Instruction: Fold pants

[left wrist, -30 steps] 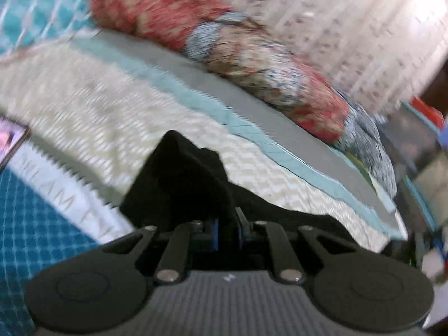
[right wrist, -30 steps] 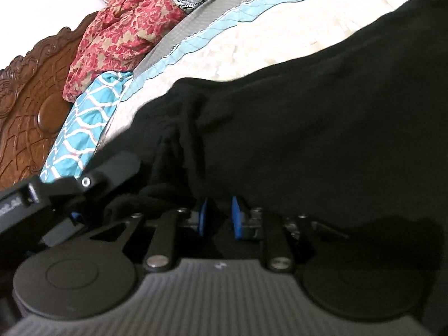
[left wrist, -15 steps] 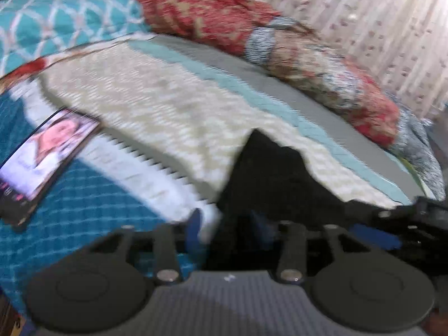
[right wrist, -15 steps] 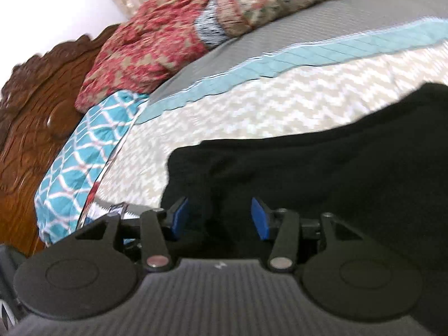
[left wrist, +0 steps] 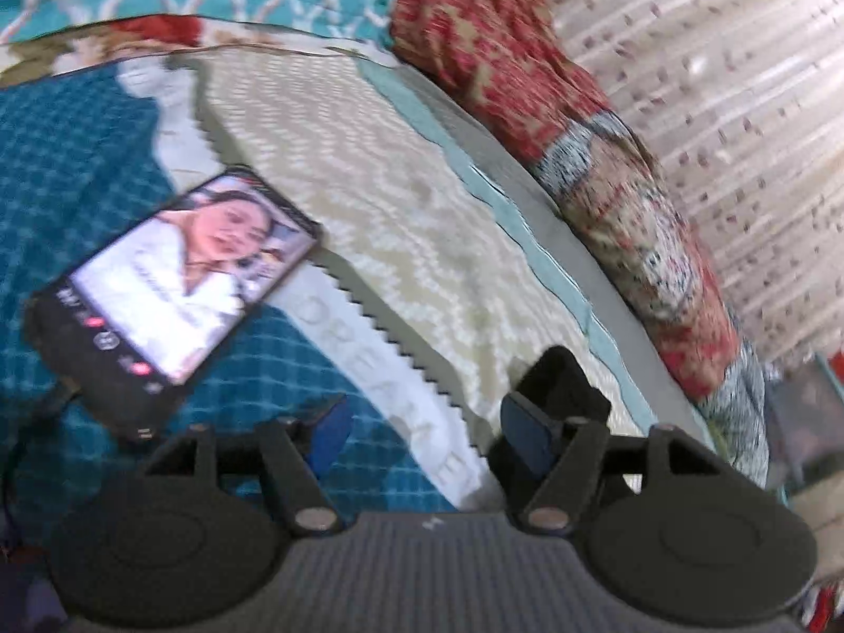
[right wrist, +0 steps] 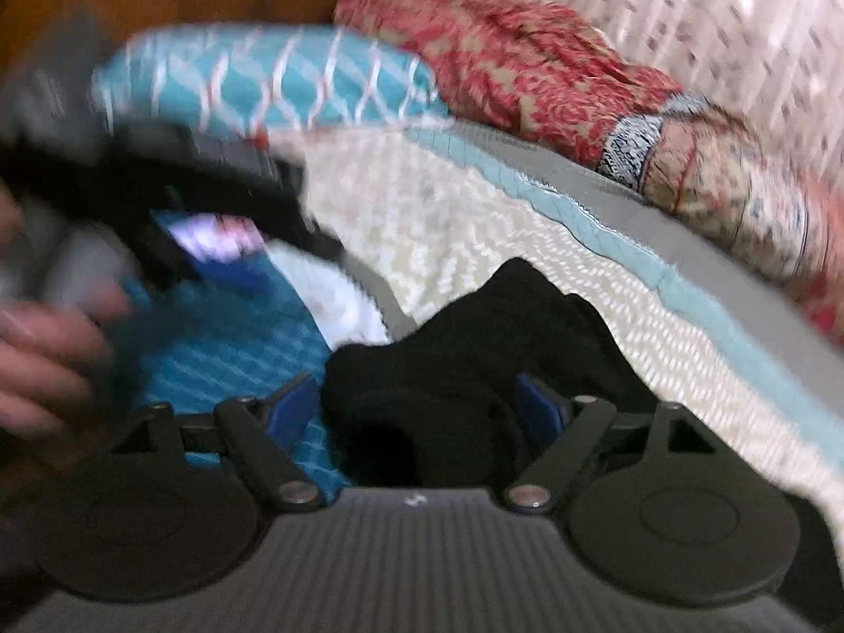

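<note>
The black pants (right wrist: 475, 348) lie bunched on the cream zigzag bedspread (right wrist: 448, 221). My right gripper (right wrist: 414, 409) hangs over their near end. Its jaws are opening wide, and the cloth lies between the blue pads (right wrist: 538, 414) without being pressed. My left gripper (left wrist: 424, 432) is also opening. Only the white lettered band (left wrist: 369, 348) of the bedspread shows between its pads. A corner of the pants (left wrist: 562, 385) pokes up just behind its right pad (left wrist: 522, 430), apart from the grip. In the right wrist view the left tool shows only as a dark blur at the left.
A phone (left wrist: 174, 285) with a lit screen lies on the teal checked cloth (left wrist: 79, 169), left of my left gripper. Red patterned bedding (left wrist: 527, 68) and a teal pillow (right wrist: 274, 79) line the far side. A person's hand (right wrist: 47, 348) is at the left. A curtain (left wrist: 738, 105) hangs behind.
Both grippers were shut on the black pants and have opened and let go. The left one has swung left off the pants toward the phone. The right one has rolled and drawn back.
</note>
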Available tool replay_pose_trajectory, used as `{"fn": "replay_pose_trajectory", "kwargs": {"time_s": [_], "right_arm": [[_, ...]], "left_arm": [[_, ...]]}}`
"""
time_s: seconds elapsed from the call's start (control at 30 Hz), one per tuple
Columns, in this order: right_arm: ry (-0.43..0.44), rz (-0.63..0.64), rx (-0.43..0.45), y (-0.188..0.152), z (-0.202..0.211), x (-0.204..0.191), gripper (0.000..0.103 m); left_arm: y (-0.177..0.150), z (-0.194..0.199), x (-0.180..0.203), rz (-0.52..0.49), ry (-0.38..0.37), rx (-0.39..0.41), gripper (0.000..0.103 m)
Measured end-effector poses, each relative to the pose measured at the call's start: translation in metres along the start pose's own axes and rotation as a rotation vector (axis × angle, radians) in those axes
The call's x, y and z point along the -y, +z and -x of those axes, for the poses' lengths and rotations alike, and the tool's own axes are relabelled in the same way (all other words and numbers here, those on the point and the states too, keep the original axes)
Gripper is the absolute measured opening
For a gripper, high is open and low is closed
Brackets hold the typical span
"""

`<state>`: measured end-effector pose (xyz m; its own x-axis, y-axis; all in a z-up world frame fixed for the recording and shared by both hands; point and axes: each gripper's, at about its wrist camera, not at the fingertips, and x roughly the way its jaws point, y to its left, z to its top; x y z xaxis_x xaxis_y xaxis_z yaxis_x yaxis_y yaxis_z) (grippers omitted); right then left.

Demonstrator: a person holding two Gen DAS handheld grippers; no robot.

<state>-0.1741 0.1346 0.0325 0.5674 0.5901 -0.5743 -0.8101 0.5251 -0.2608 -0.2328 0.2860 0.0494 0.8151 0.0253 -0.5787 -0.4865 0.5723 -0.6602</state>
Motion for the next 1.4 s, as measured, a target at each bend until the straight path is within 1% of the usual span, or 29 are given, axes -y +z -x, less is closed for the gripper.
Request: {"fn": "replay_pose_trajectory", "kwargs": {"time_s": [0.03,0.1,0.13,0.17,0.2,0.23,0.27,0.33,0.37,0.47,0.5,0.57,0.6,0.63,0.67,0.73,0.77,0.8,0.9,0.97,1.0,1.07,1.13,1.17,1.2,1.27,1.3,1.33,1.4], "right_arm": [[-0.019,0.043,-0.037,0.000,-0.017,-0.006,0.083],[-0.038,0.078,-0.062,-0.001,-0.040,-0.005,0.079],[-0.050,0.057,-0.054,0.000,-0.044,0.000,0.054],[-0.054,-0.036,-0.056,0.005,-0.043,0.014,0.037],[-0.007,-0.194,-0.064,0.009,-0.038,0.038,0.034],[0.031,-0.331,-0.063,0.009,-0.031,0.058,0.026],[0.043,-0.439,-0.057,0.006,-0.026,0.077,0.025],[0.042,-0.577,-0.034,-0.001,-0.016,0.102,0.024],[0.057,-0.646,-0.020,-0.004,-0.013,0.113,0.023],[0.091,-0.761,-0.005,-0.012,-0.010,0.129,0.024],[0.107,-0.786,0.000,-0.014,-0.011,0.131,0.024],[0.133,-0.836,0.009,-0.018,-0.011,0.137,0.024],[0.130,-0.843,0.010,-0.019,-0.008,0.132,0.024],[0.126,-0.839,0.008,-0.018,-0.009,0.131,0.024],[0.124,-0.833,0.009,-0.018,-0.006,0.129,0.024],[0.096,-0.833,0.030,-0.016,0.002,0.128,0.024],[0.075,-0.831,0.064,-0.018,0.011,0.124,0.024],[0.046,-0.821,0.104,-0.018,0.019,0.124,0.024],[-0.084,-0.738,0.205,-0.007,0.040,0.119,0.024],[-0.124,-0.693,0.238,-0.002,0.045,0.116,0.024],[-0.133,-0.672,0.241,0.000,0.045,0.113,0.024],[-0.108,-0.628,0.225,0.002,0.039,0.107,0.024],[-0.065,-0.586,0.194,0.004,0.027,0.096,0.025],[-0.036,-0.569,0.172,0.003,0.020,0.091,0.028],[-0.004,-0.547,0.144,0.003,0.011,0.085,0.029],[0.057,-0.469,0.063,0.002,-0.008,0.066,0.038],[0.072,-0.424,0.022,0.001,-0.016,0.057,0.041],[0.076,-0.386,0.001,-0.001,-0.018,0.051,0.048],[0.066,-0.337,0.019,-0.001,-0.009,0.045,0.062]], "left_arm": [[0.000,0.002,-0.002,0.005,0.000,-0.002,0.064],[-0.002,0.003,-0.001,-0.001,0.003,-0.010,0.064],[-0.003,0.003,0.000,-0.007,0.000,-0.015,0.064],[-0.004,0.003,0.001,-0.011,-0.006,-0.019,0.064],[-0.005,0.002,0.003,-0.016,-0.012,-0.024,0.064],[-0.005,0.001,0.004,-0.023,-0.020,-0.031,0.064],[-0.006,-0.003,0.007,-0.034,-0.027,-0.040,0.064],[-0.007,-0.011,0.014,-0.053,-0.045,-0.062,0.064],[-0.008,-0.019,0.020,-0.061,-0.061,-0.076,0.064],[-0.011,-0.041,0.037,-0.092,-0.094,-0.118,0.071],[-0.011,-0.047,0.041,-0.096,-0.094,-0.135,0.071],[-0.013,-0.060,0.050,-0.093,-0.131,-0.172,0.071],[-0.013,-0.066,0.053,-0.093,-0.149,-0.186,0.071],[-0.014,-0.072,0.056,-0.095,-0.149,-0.199,0.071],[-0.014,-0.078,0.058,-0.096,-0.137,-0.208,0.068],[-0.016,-0.089,0.058,-0.093,-0.109,-0.218,0.049],[-0.017,-0.091,0.057,-0.095,-0.101,-0.219,0.035],[-0.017,-0.093,0.057,-0.099,-0.101,-0.220,0.028],[-0.018,-0.091,0.054,-0.083,-0.116,-0.213,0.021],[-0.016,-0.074,0.053,-0.057,-0.149,-0.195,0.020],[-0.014,-0.061,0.052,-0.042,-0.186,-0.178,0.019],[-0.011,-0.036,0.048,-0.018,-0.244,-0.136,0.019],[-0.012,-0.021,0.040,0.001,-0.244,-0.110,0.017],[-0.013,-0.020,0.035,0.008,-0.231,-0.112,0.014],[-0.014,-0.022,0.030,0.014,-0.213,-0.120,0.014],[-0.018,-0.030,0.017,0.052,-0.166,-0.153,0.014],[-0.021,-0.034,0.011,0.070,-0.150,-0.166,0.015],[-0.022,-0.036,0.008,0.087,-0.129,-0.173,0.015],[-0.025,-0.036,0.000,0.115,-0.136,-0.179,0.025]]}}
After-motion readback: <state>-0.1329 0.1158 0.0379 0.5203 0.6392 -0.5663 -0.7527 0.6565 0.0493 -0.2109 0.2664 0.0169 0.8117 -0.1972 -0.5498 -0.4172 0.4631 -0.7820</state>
